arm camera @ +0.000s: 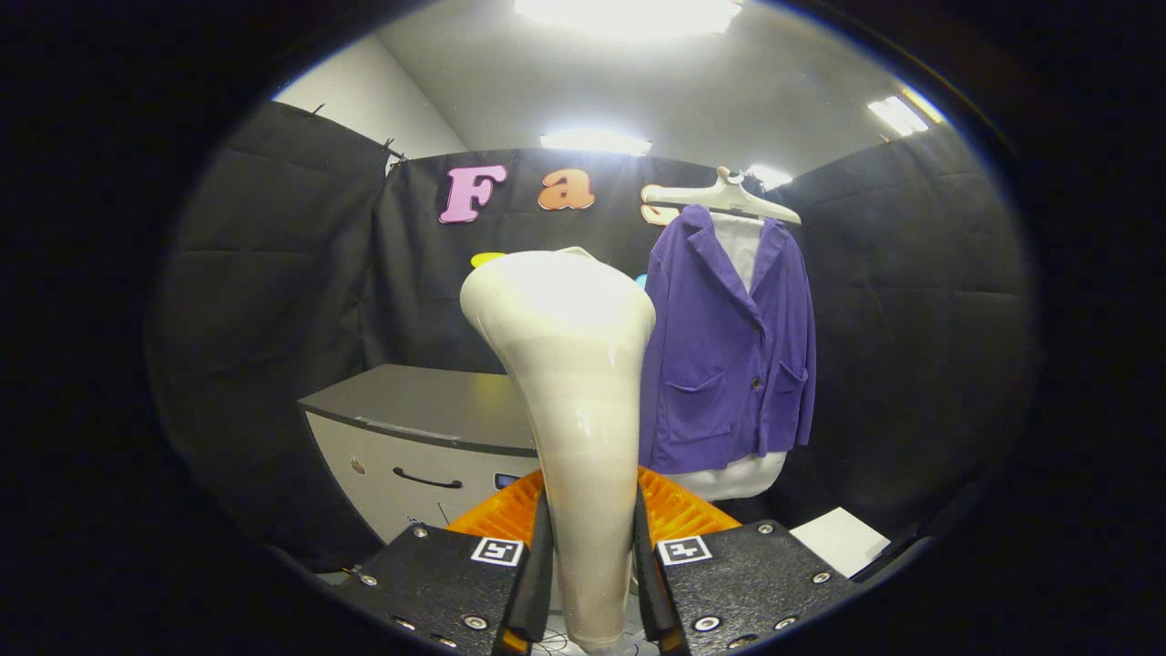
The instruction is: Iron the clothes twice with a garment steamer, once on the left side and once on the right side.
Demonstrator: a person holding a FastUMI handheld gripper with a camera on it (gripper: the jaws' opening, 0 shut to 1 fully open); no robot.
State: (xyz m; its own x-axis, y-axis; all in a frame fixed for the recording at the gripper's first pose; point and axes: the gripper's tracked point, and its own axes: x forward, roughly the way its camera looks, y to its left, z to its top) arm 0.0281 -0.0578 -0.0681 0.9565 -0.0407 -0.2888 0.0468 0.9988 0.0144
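- Gripper (590, 583): its two fingers stand nearly closed, one pressed against each side of the steamer's handle, so the tool has the steamer clamped between them.
- Steamer (572, 383): a cream-white, glossy body held upright between the fingers; it is narrow at the grip and widens upward into a broad rounded head, which rises in front of the far wall.
- Jacket (729, 346): a purple jacket with lapels, two front patch pockets and dark buttons, hanging far beyond the fingers and just to the right of the steamer's head. The steamer's outline overlaps the jacket's left edge in this view; whether the two touch cannot be told.
- Shirt (740, 246): a white garment worn under the jacket, showing at the collar opening and again below the jacket's hem.
- Hanger (724, 196): a white hanger carrying both garments, high against the black wall.
- Cabinet (428, 428): a grey-topped unit with a pale front and a dark handle, standing to the far left of the steamer.
- Basket (679, 512): an orange ribbed object just beyond the fingers, partly hidden behind the steamer.
- White board (838, 539): a flat white surface low on the right, near the right finger.
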